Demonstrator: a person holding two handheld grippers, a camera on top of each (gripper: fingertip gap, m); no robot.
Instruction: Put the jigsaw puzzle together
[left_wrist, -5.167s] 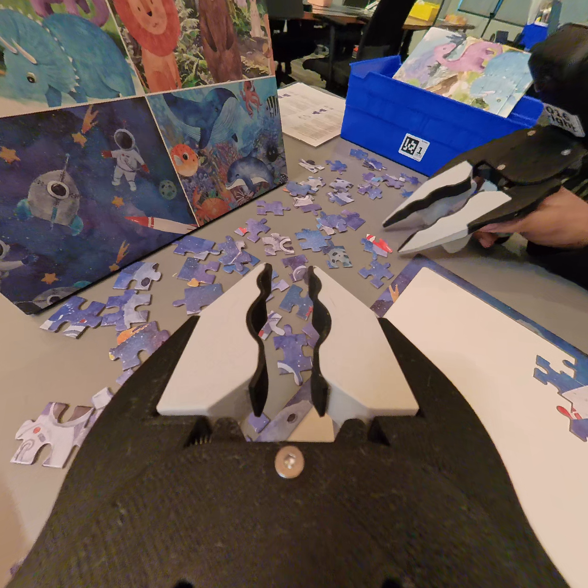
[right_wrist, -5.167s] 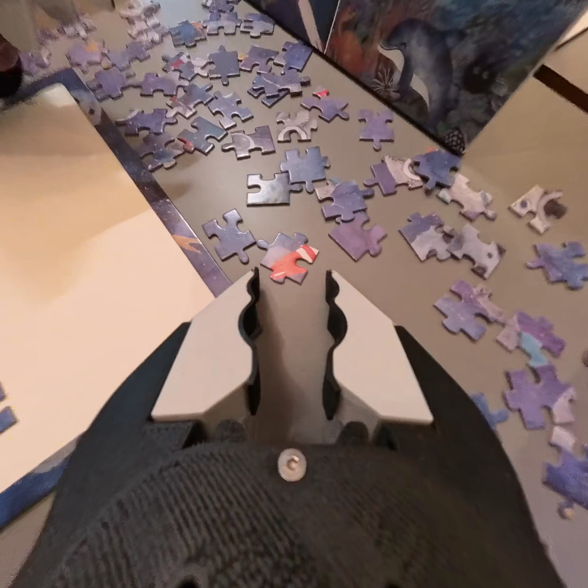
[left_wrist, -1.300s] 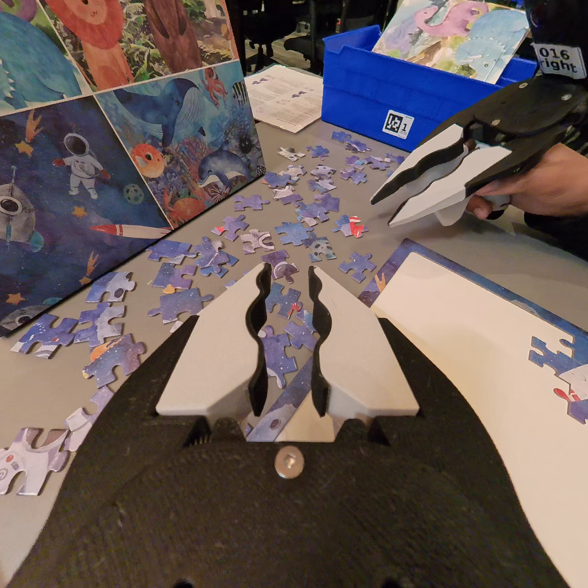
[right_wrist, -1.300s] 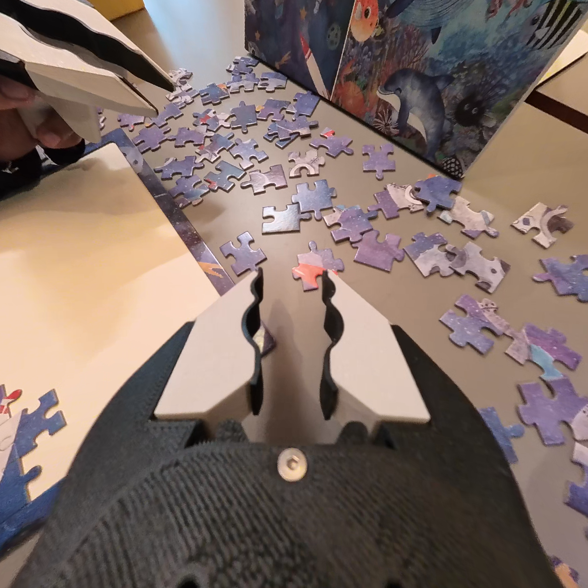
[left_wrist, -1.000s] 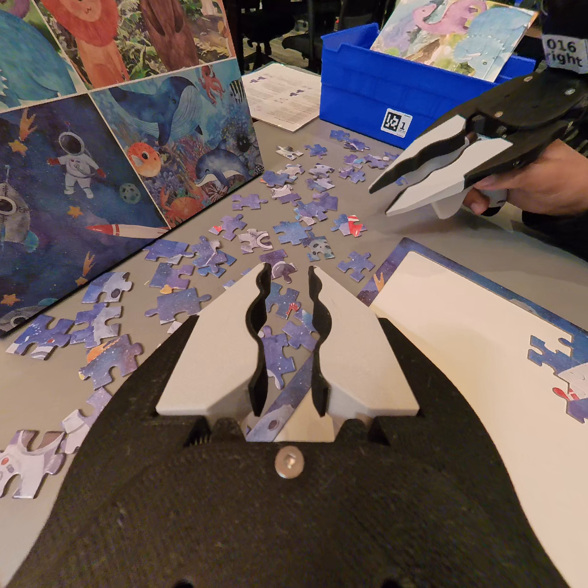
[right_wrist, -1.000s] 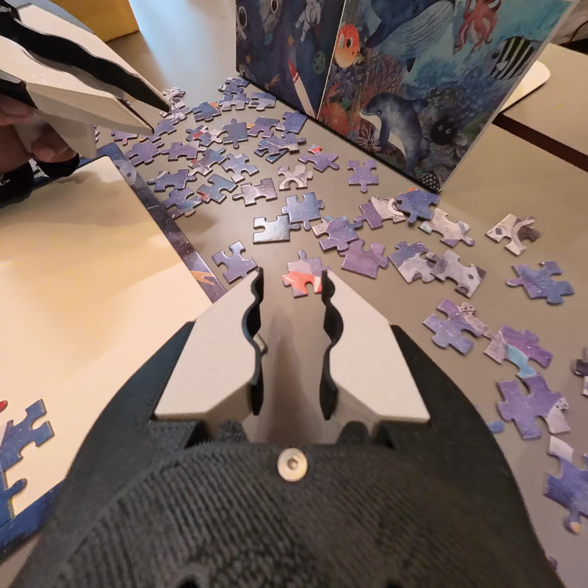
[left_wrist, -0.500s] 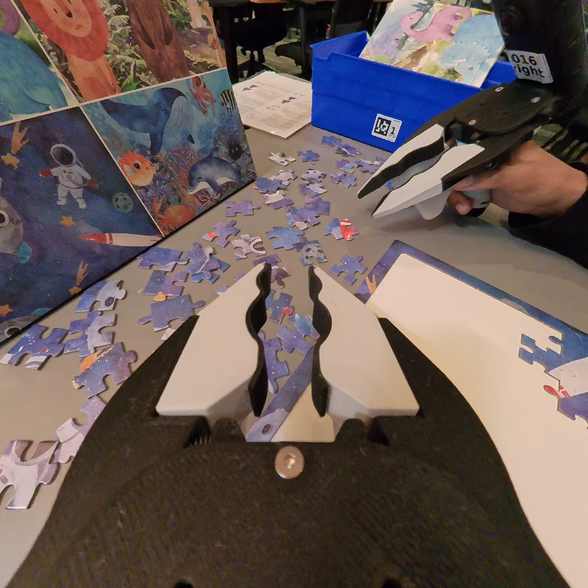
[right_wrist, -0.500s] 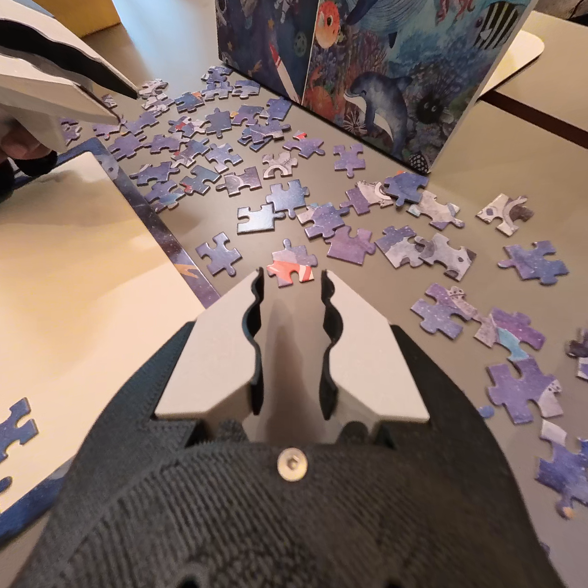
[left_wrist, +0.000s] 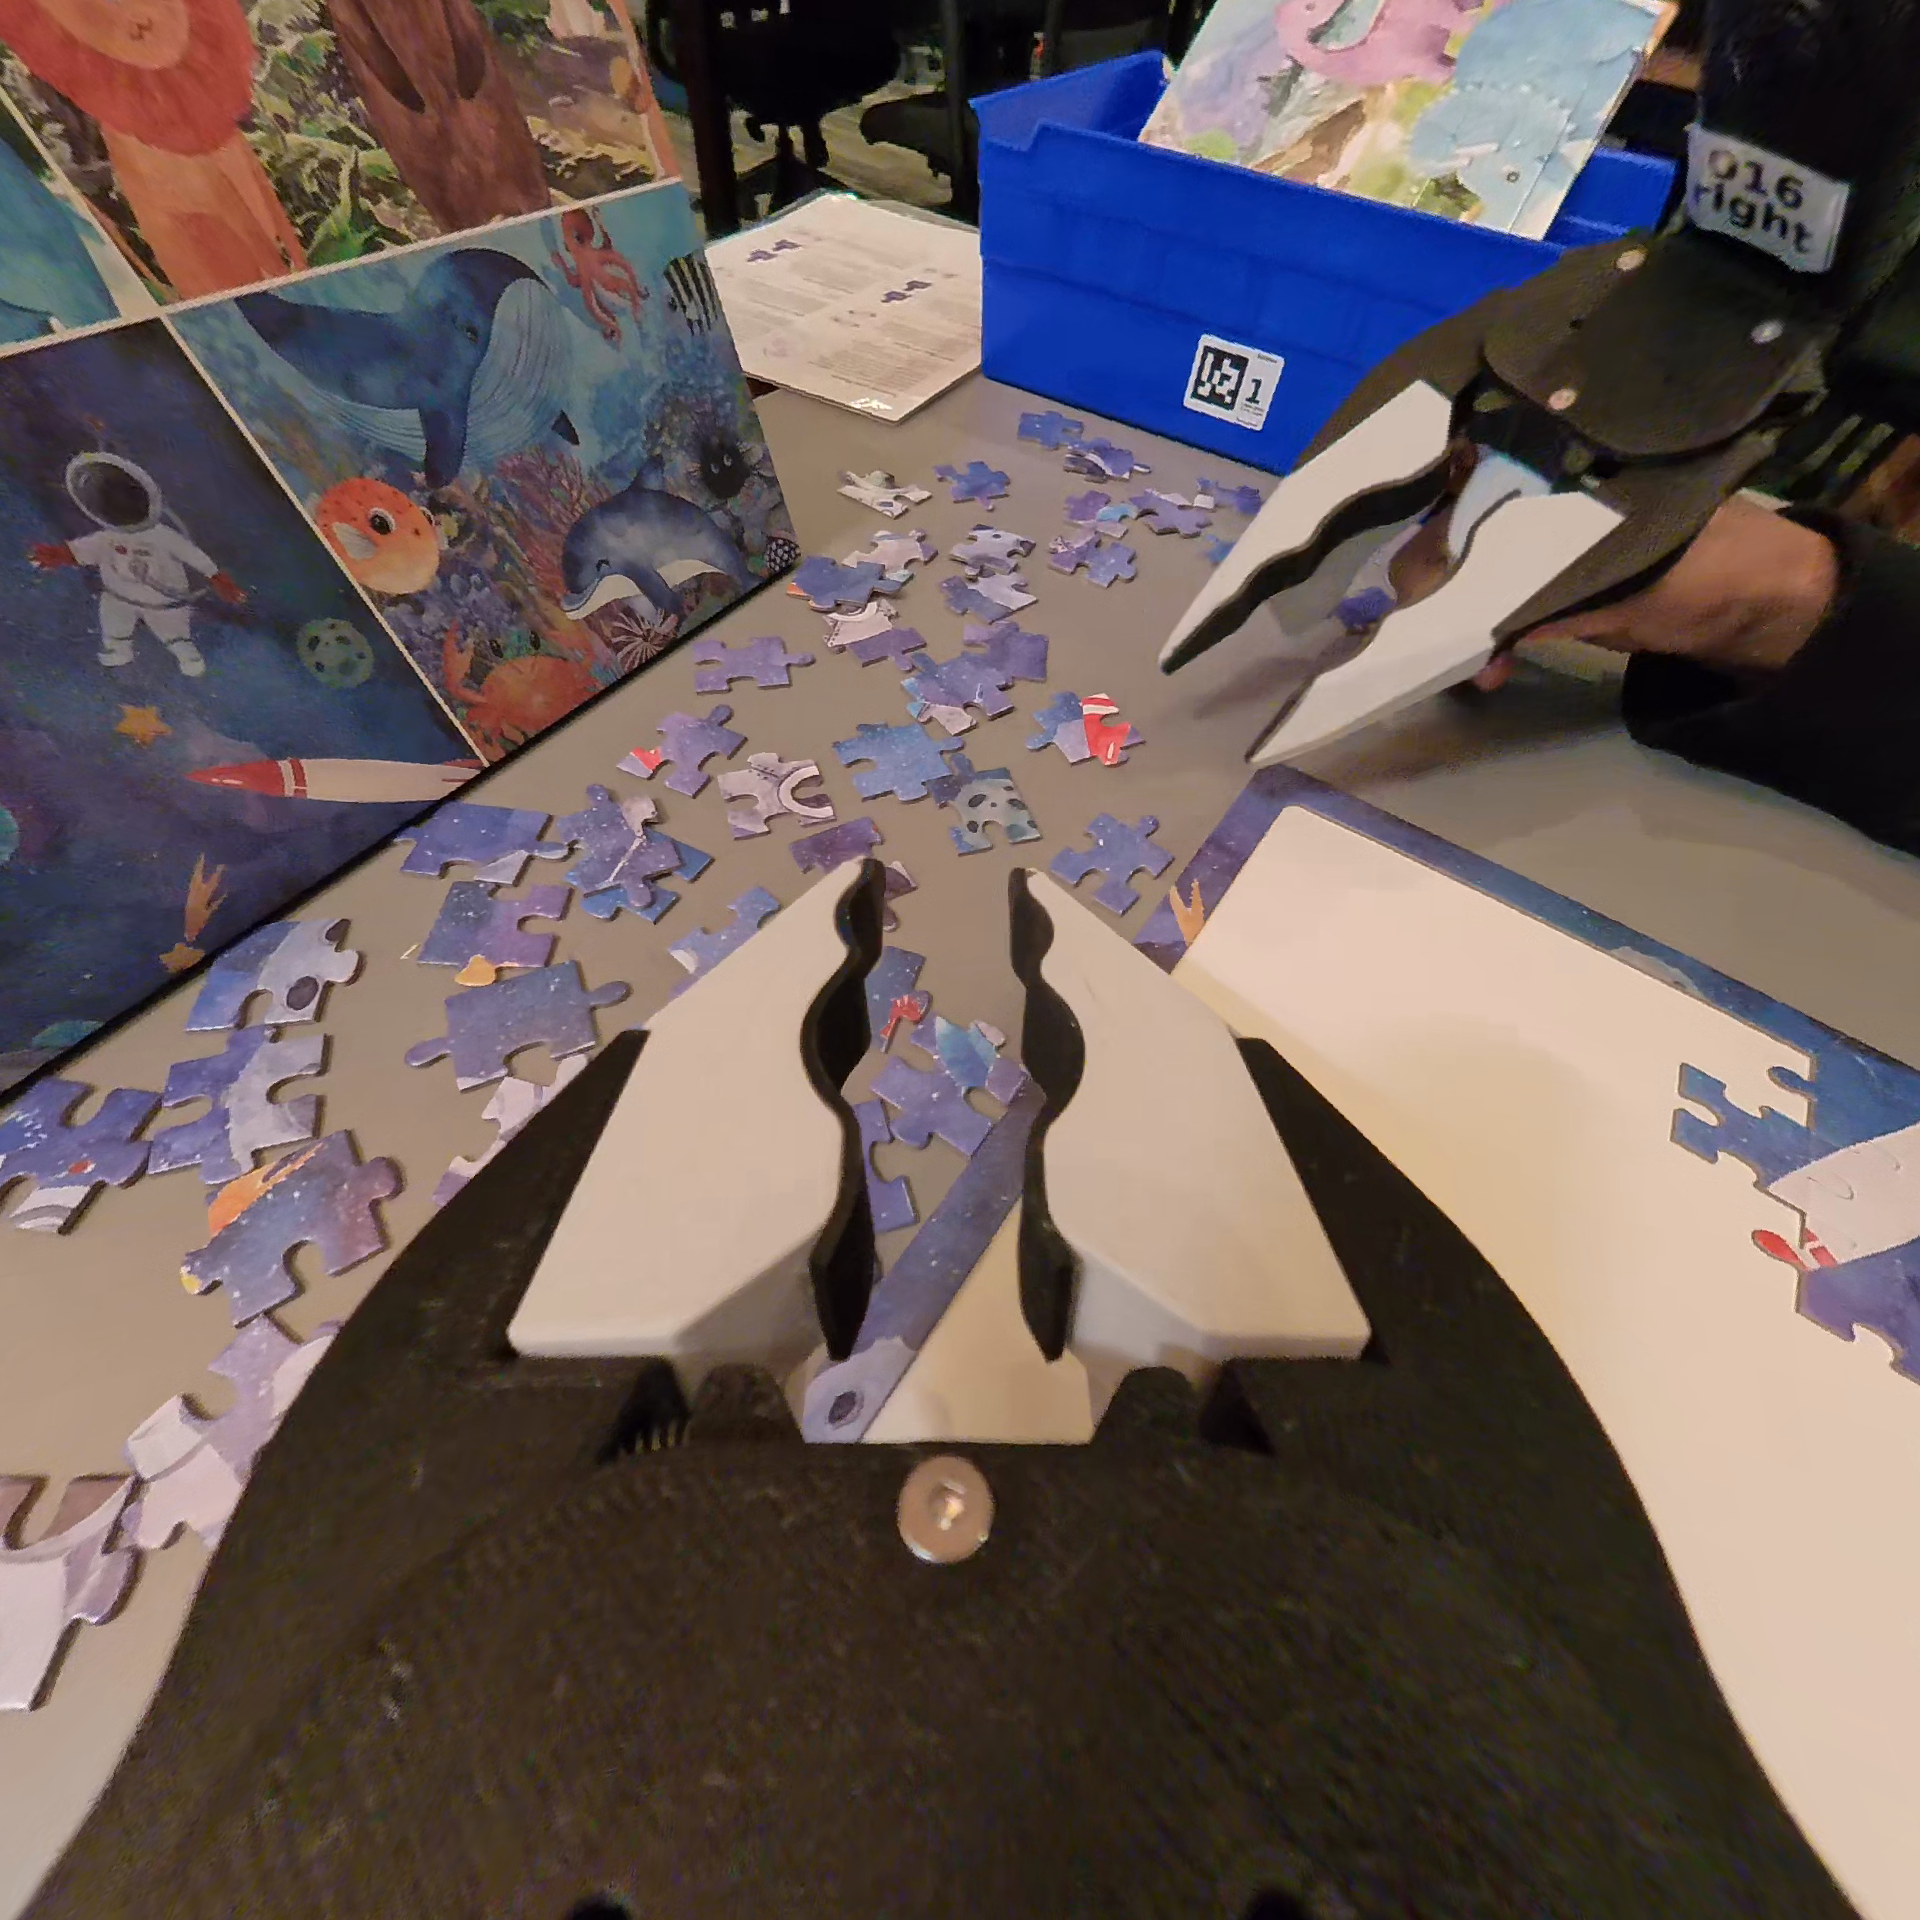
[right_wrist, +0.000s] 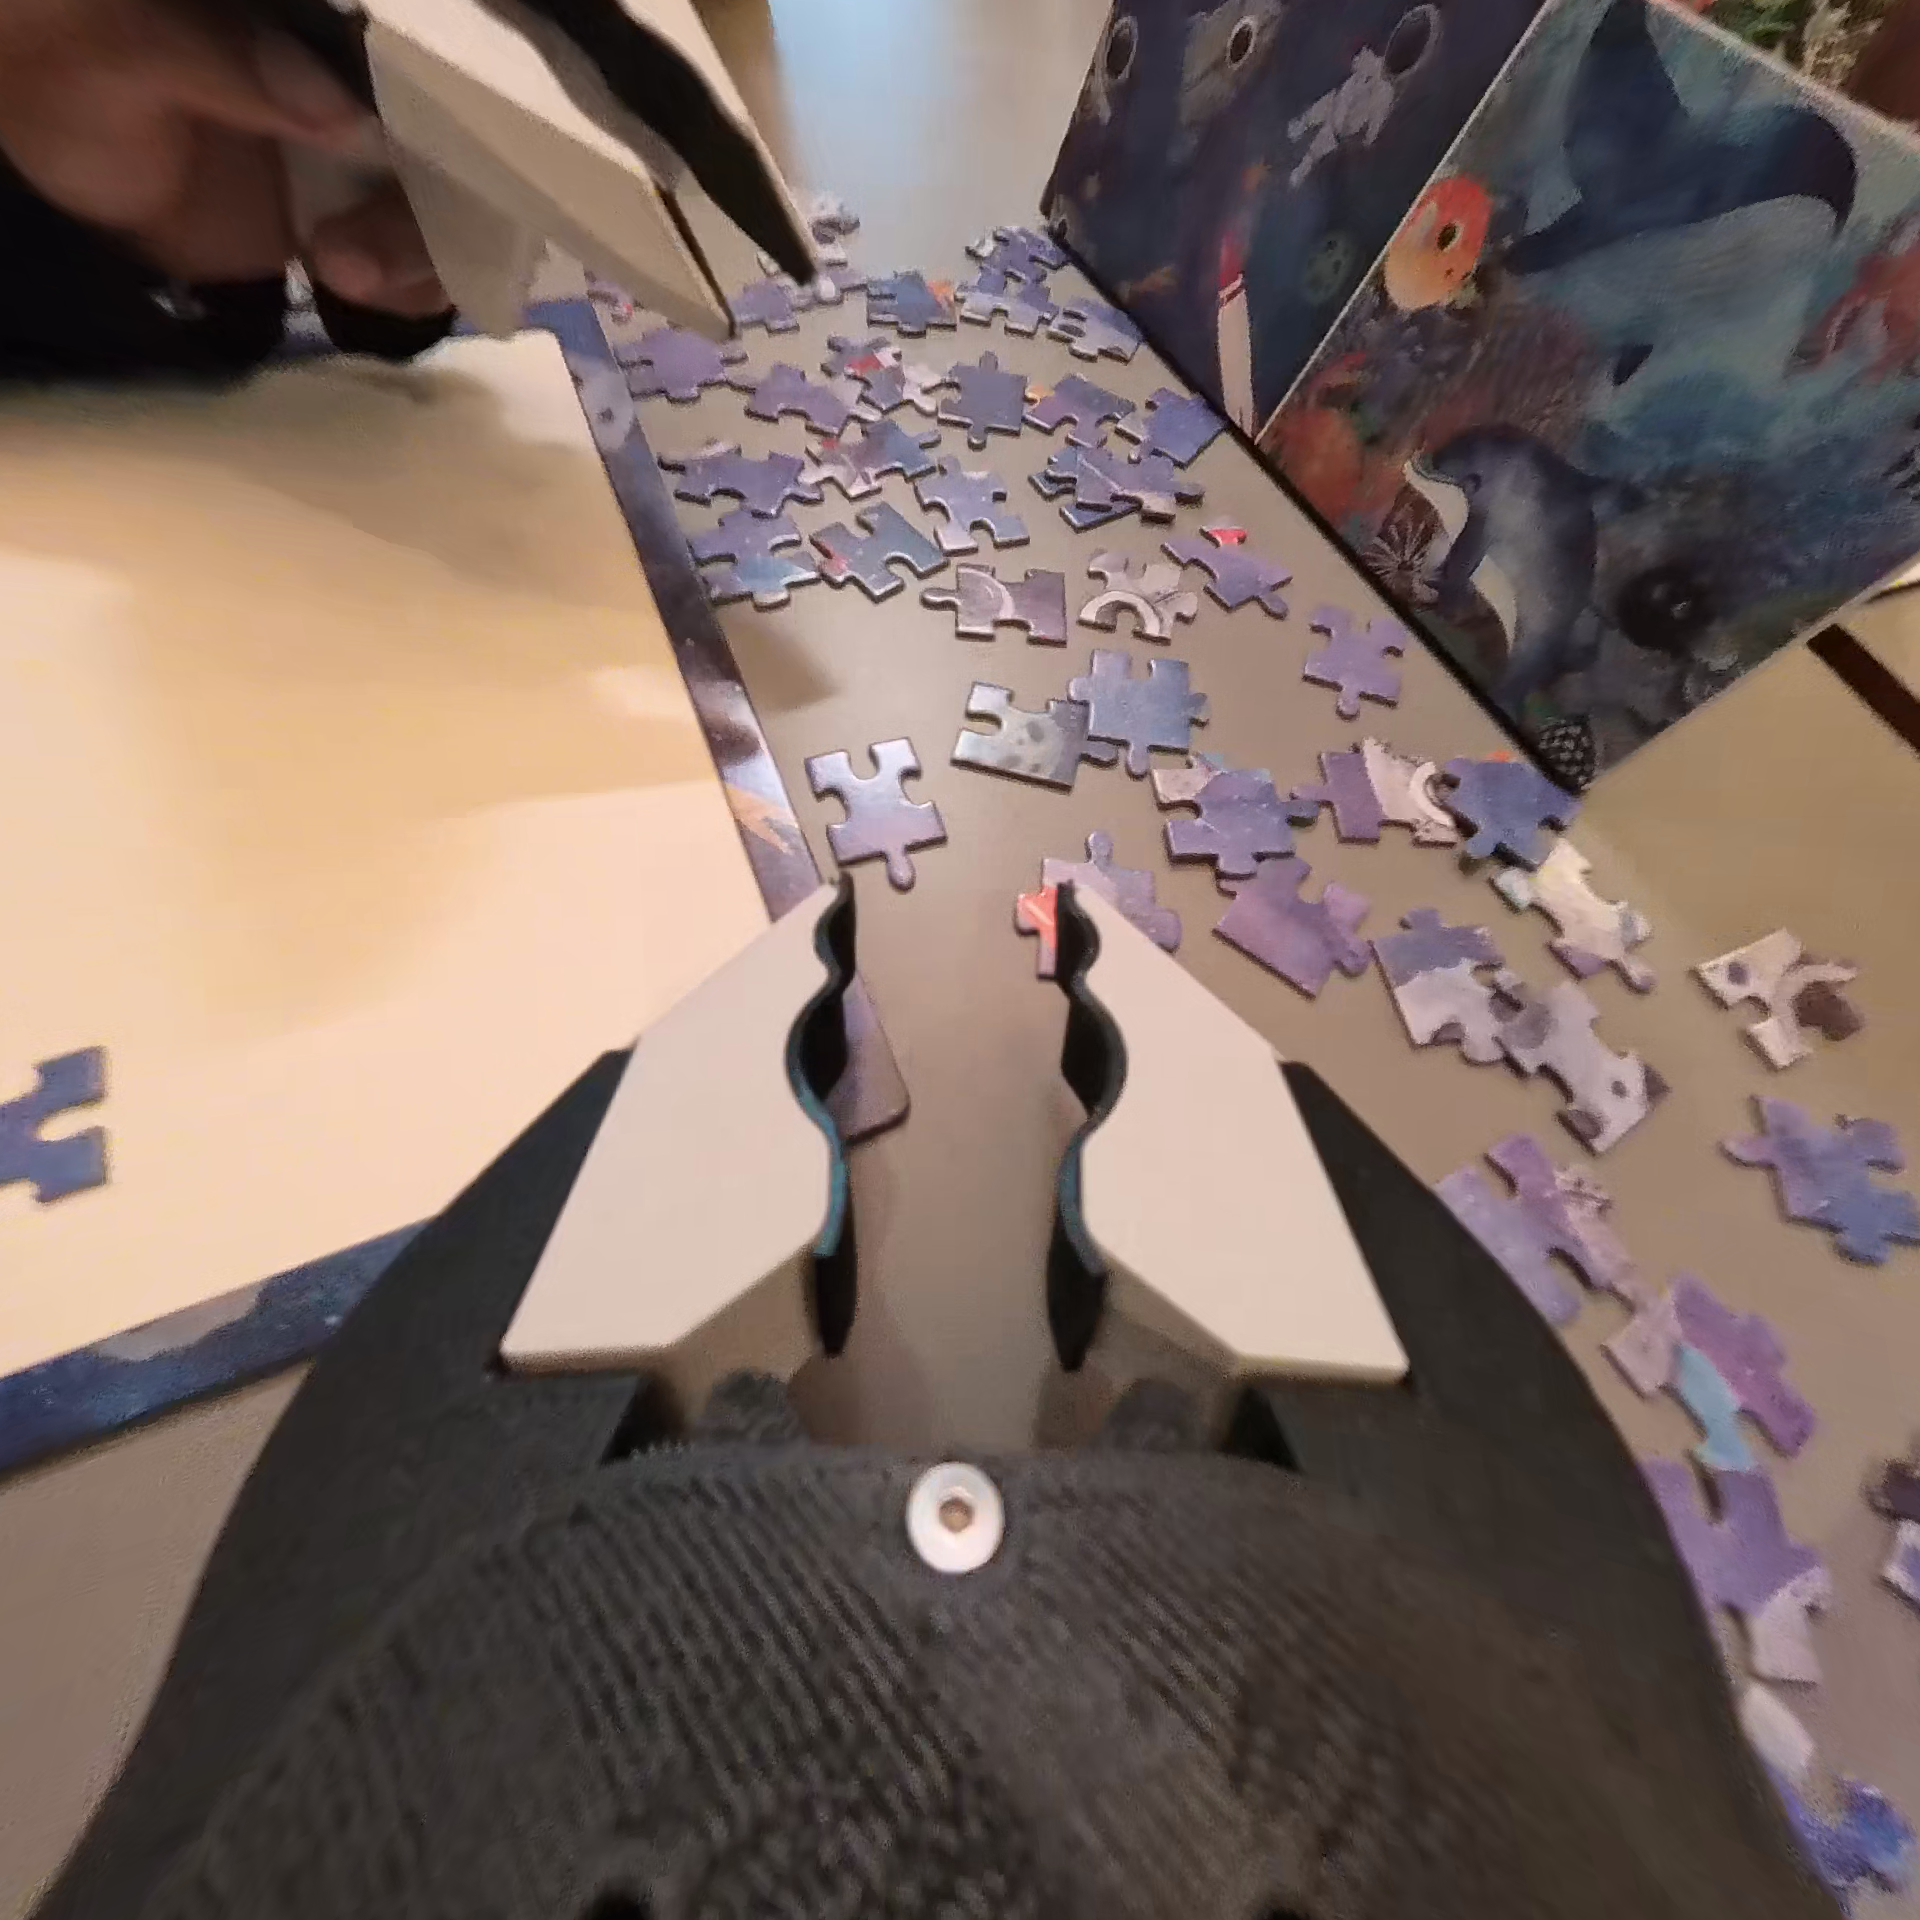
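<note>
The red-and-blue puzzle piece (left_wrist: 1084, 727) lies flat on the grey table (left_wrist: 1621, 800), just ahead of the right gripper (left_wrist: 1216, 707) and a little to the side of its tips; in the right wrist view the same piece (right_wrist: 1039, 914) peeks out from behind the tip of the right-hand finger, partly hidden by it. That gripper's jaws stand apart with nothing between them, tilted down toward the table and held above it by a hand (left_wrist: 1704, 613). Around the piece the other loose puzzle pieces (left_wrist: 894, 758) are scattered, mostly blue and purple, spreading away from the gripper toward the picture box (left_wrist: 436, 436) that stands upright beyond them. To the gripper's left lies the puzzle board (right_wrist: 312, 727), pale inside with a dark blue border; a small patch of joined pieces (left_wrist: 1829, 1195) sits on it near its far edge as the left wrist view shows it. The left gripper (left_wrist: 940, 883) hangs over the near corner of the board and the pieces beside it, its jaws likewise parted and empty. Past the right gripper, farther back on the table, stand a blue bin (left_wrist: 1226, 270) holding a pastel picture sheet (left_wrist: 1403, 94), and a printed paper (left_wrist: 842, 301) beside it.
</note>
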